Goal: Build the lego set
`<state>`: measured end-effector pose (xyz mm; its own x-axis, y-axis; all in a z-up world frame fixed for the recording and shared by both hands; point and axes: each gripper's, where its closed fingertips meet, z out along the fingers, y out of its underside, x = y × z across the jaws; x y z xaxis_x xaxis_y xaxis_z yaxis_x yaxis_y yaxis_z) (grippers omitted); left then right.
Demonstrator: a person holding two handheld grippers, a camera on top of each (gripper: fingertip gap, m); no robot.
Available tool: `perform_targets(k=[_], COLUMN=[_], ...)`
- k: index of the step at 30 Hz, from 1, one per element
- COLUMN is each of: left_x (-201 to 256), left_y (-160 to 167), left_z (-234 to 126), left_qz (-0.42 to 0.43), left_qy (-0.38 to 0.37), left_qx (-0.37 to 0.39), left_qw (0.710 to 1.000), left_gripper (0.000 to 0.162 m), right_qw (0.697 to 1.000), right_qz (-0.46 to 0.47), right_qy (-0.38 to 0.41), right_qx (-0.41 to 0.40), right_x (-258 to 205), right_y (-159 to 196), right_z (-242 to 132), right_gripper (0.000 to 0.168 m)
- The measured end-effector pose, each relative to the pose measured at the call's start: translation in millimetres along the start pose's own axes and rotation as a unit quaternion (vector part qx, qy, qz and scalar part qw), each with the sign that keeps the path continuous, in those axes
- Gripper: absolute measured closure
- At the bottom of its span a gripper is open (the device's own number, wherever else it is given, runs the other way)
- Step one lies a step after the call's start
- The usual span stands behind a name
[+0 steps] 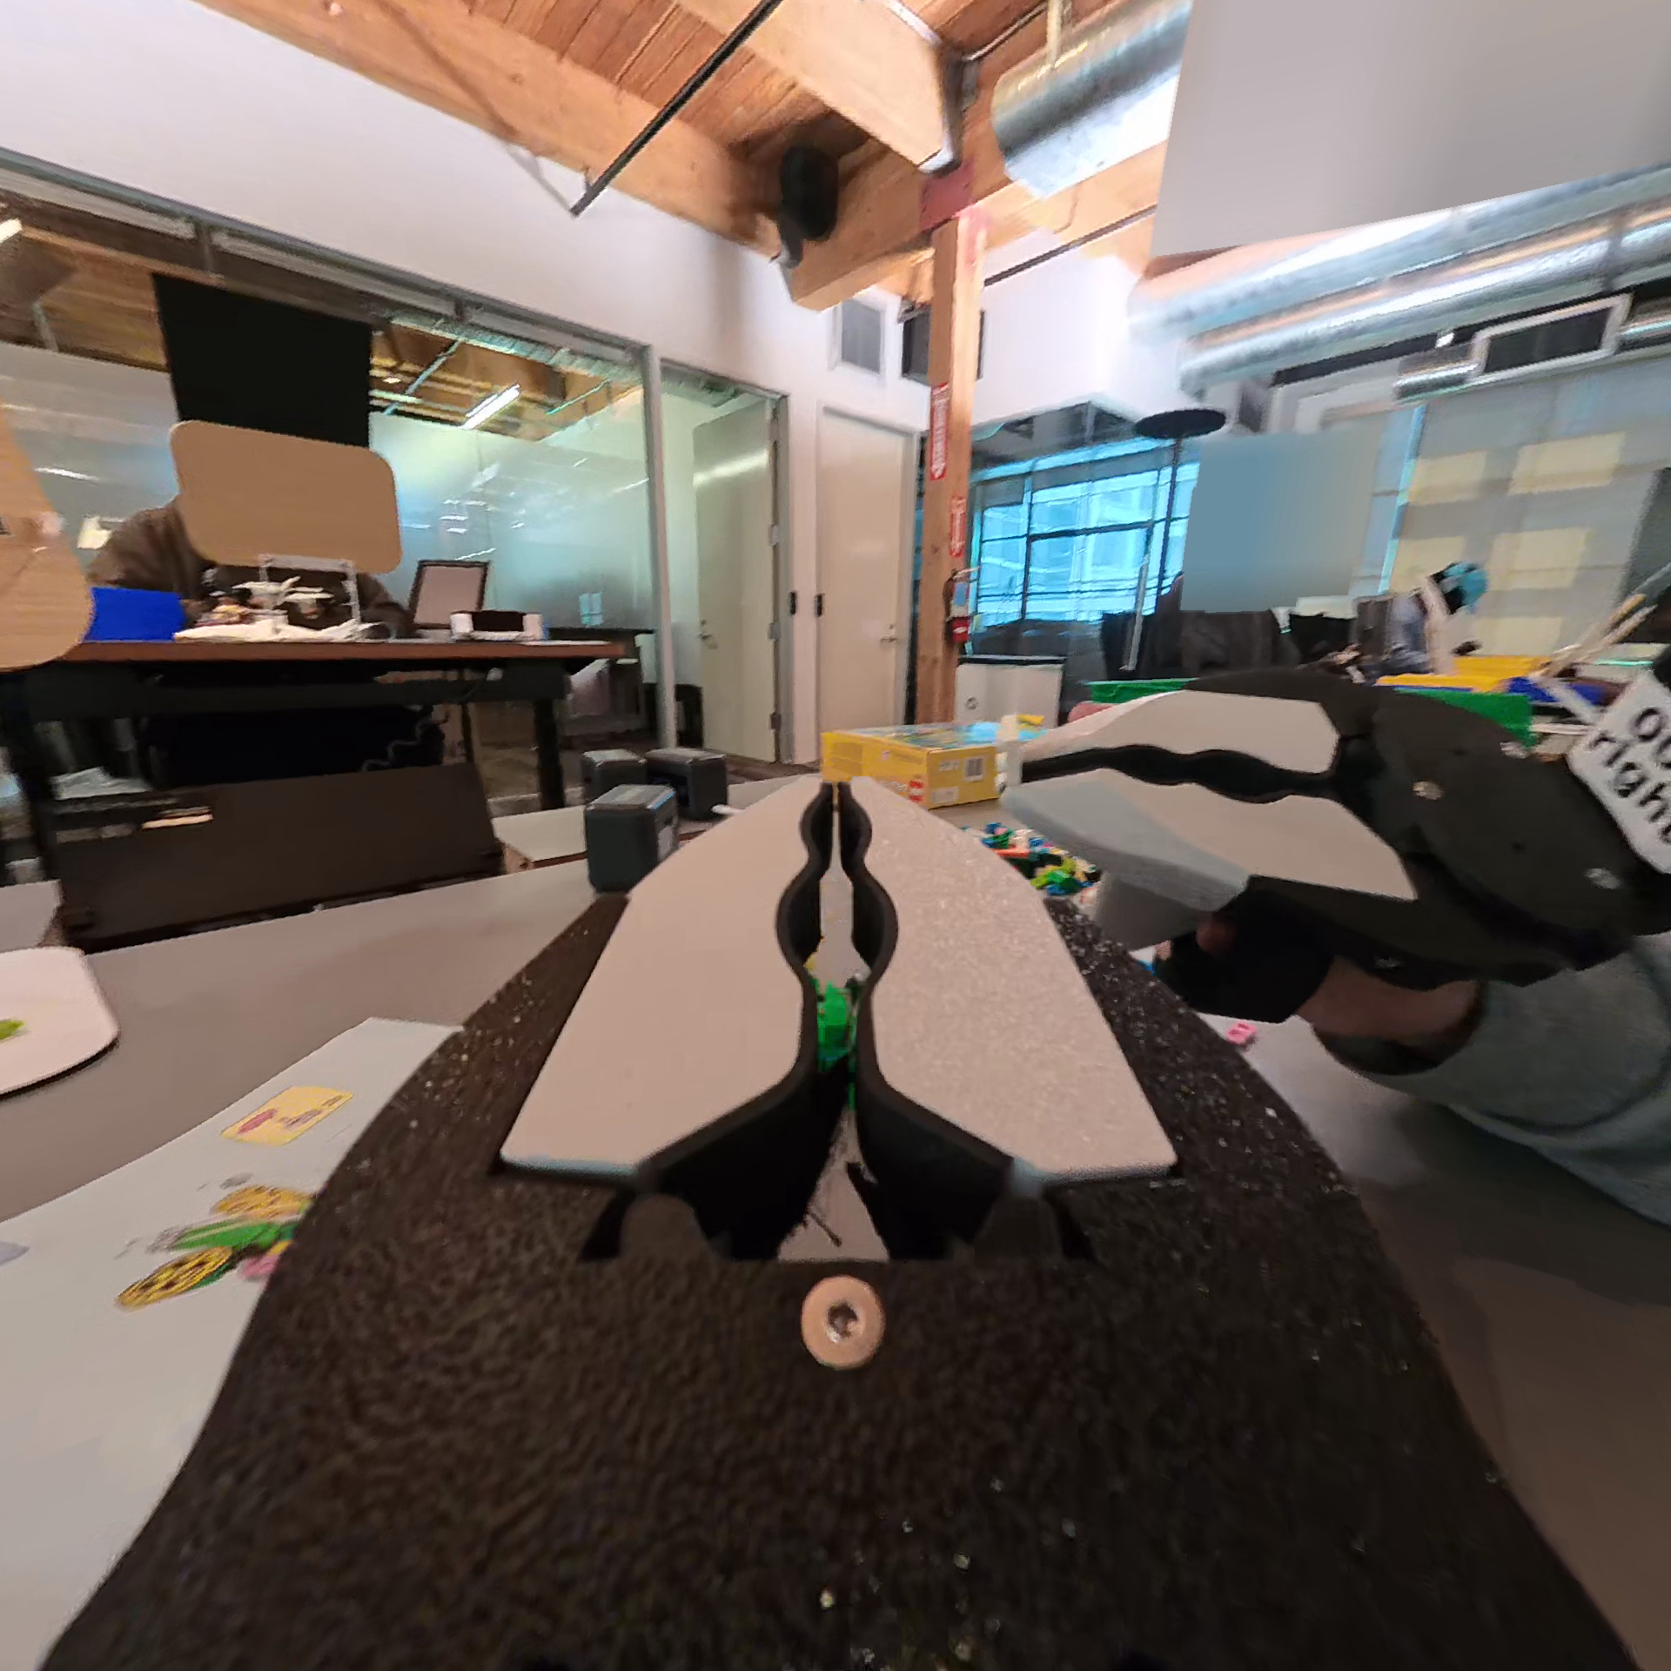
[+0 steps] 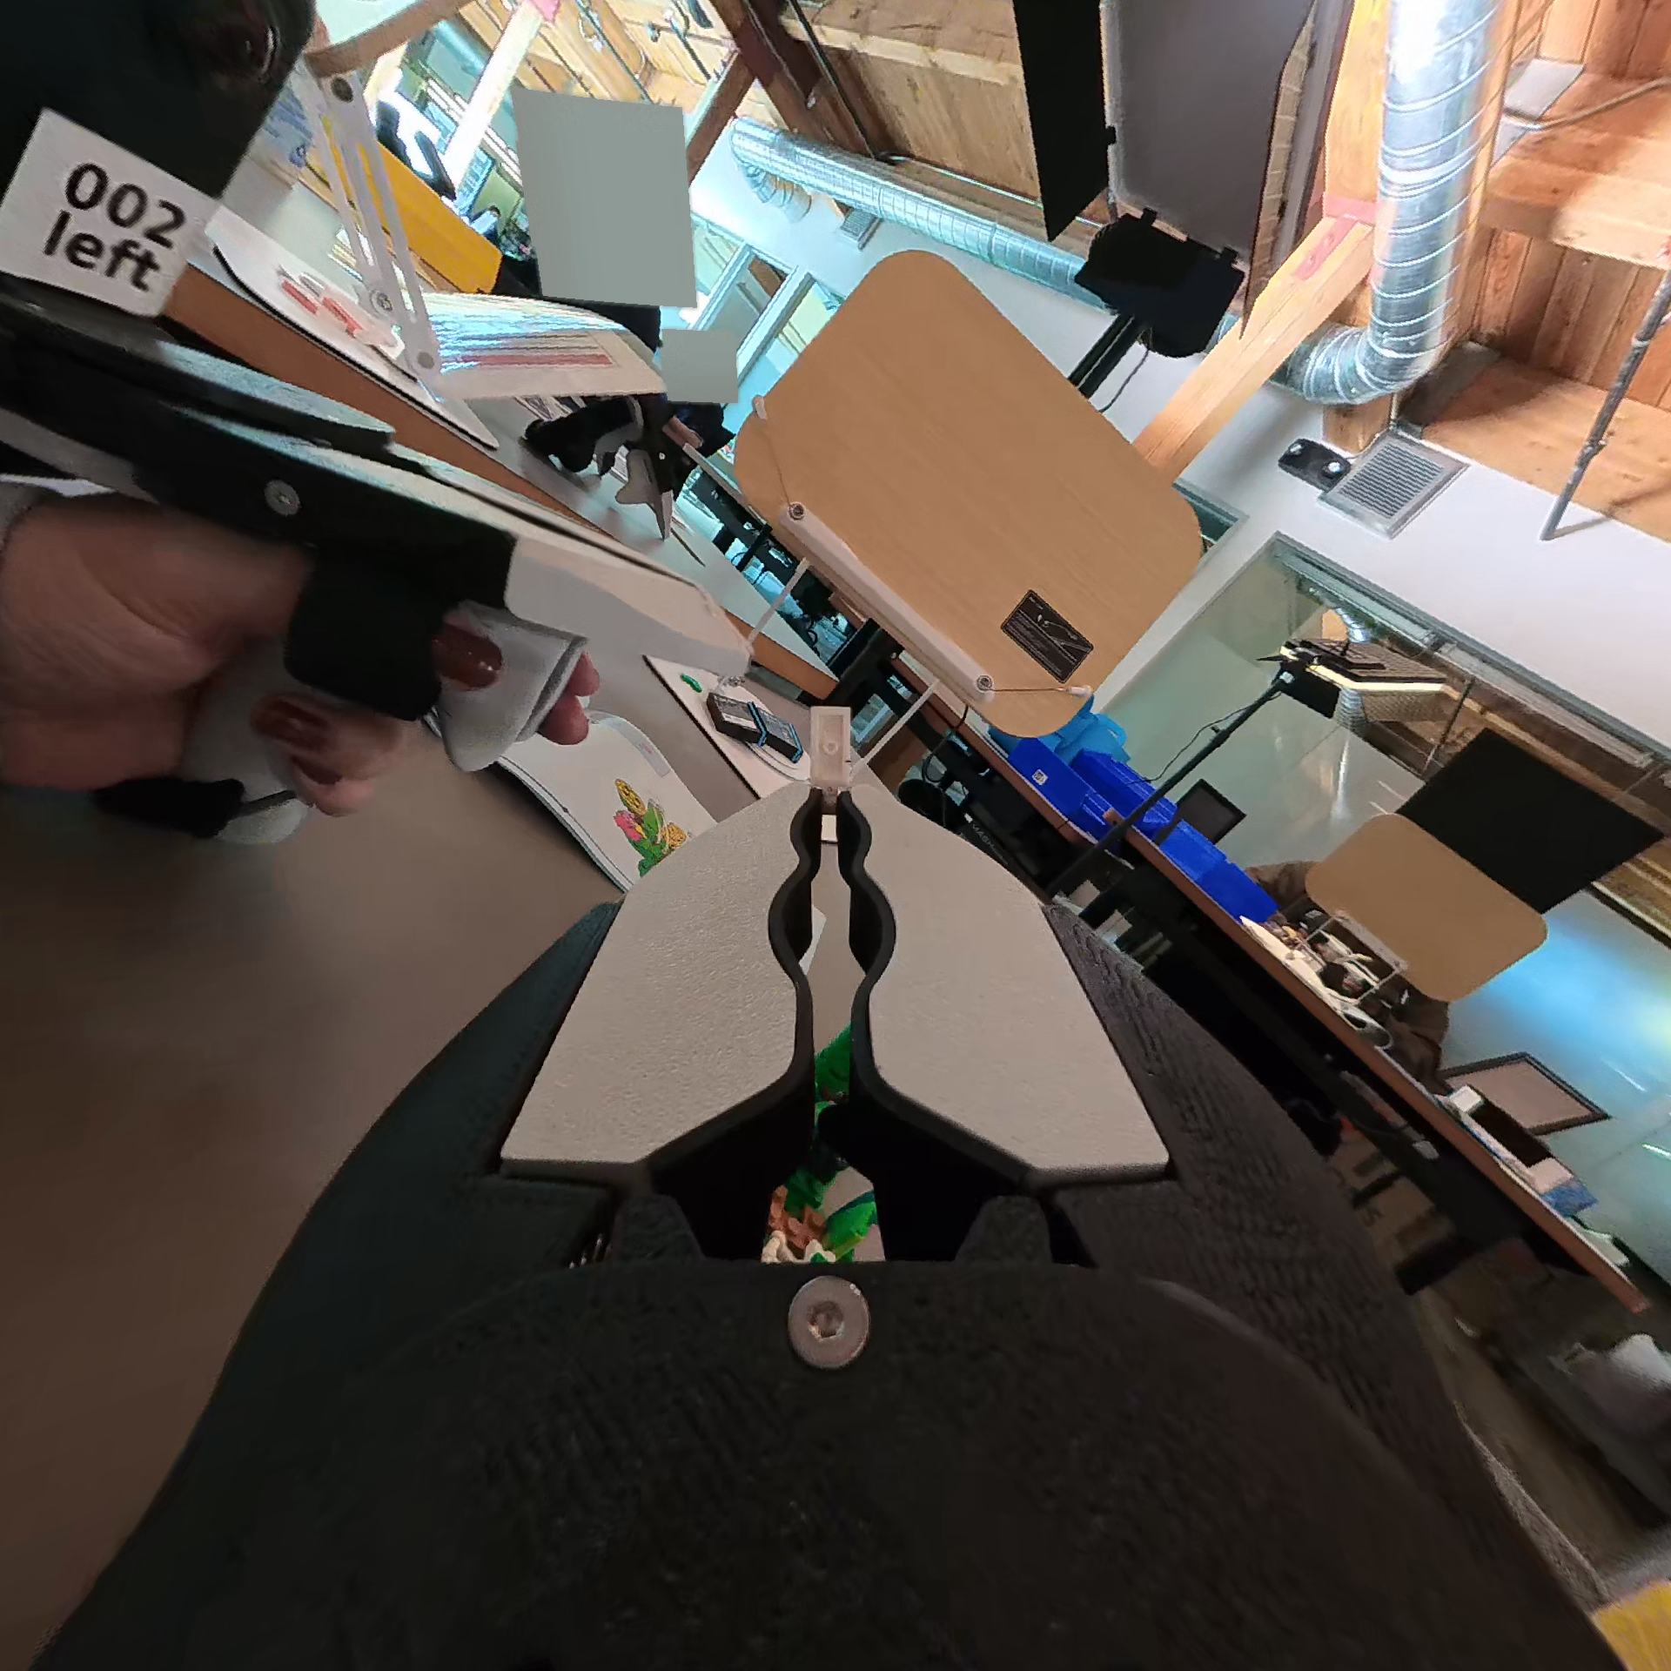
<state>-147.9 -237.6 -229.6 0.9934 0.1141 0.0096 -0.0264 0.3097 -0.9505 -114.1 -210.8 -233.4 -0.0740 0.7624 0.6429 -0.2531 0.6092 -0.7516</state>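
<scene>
My left gripper (image 1: 836,794) is shut, its tips nearly touching, and is held low over the grey table (image 1: 298,958). A green lego piece (image 1: 832,1022) shows through the gap between its fingers; I cannot tell whether it is pinched or lies below. My right gripper (image 2: 827,800) is shut on a small translucent white piece (image 2: 830,746) that sticks out past its tips. It also shows in the left wrist view (image 1: 1017,787), to the right and above a pile of loose bricks (image 1: 1040,863). Green and brown lego (image 2: 818,1207) shows under it. The left gripper (image 2: 737,665) is to its left.
An instruction booklet (image 1: 226,1203) lies at the left, also in the right wrist view (image 2: 633,814). A yellow lego box (image 1: 913,764) and dark grey blocks (image 1: 633,836) stand farther back. A white plate (image 1: 45,1013) lies at far left. A person sits at another table (image 1: 316,646). There is about 5 cm between the tips of the two grippers.
</scene>
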Motion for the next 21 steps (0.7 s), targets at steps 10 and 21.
perform_targets(k=[10,21], left_x=[23,60], left_y=[-3,-18], left_z=[-1,-12], left_qz=[-0.01,-0.116], left_qy=[0.072,0.231], left_qx=[0.011,0.044], left_qw=[0.997,0.965], left_gripper=[0.15,0.142], right_qw=[0.957,0.805], right_qz=[0.25,0.496], right_qy=[-0.141,-0.317], right_qx=[0.043,0.069], right_x=[-19,-32], right_y=[-15,-35], right_z=[-4,-16], right_gripper=[0.167,0.167])
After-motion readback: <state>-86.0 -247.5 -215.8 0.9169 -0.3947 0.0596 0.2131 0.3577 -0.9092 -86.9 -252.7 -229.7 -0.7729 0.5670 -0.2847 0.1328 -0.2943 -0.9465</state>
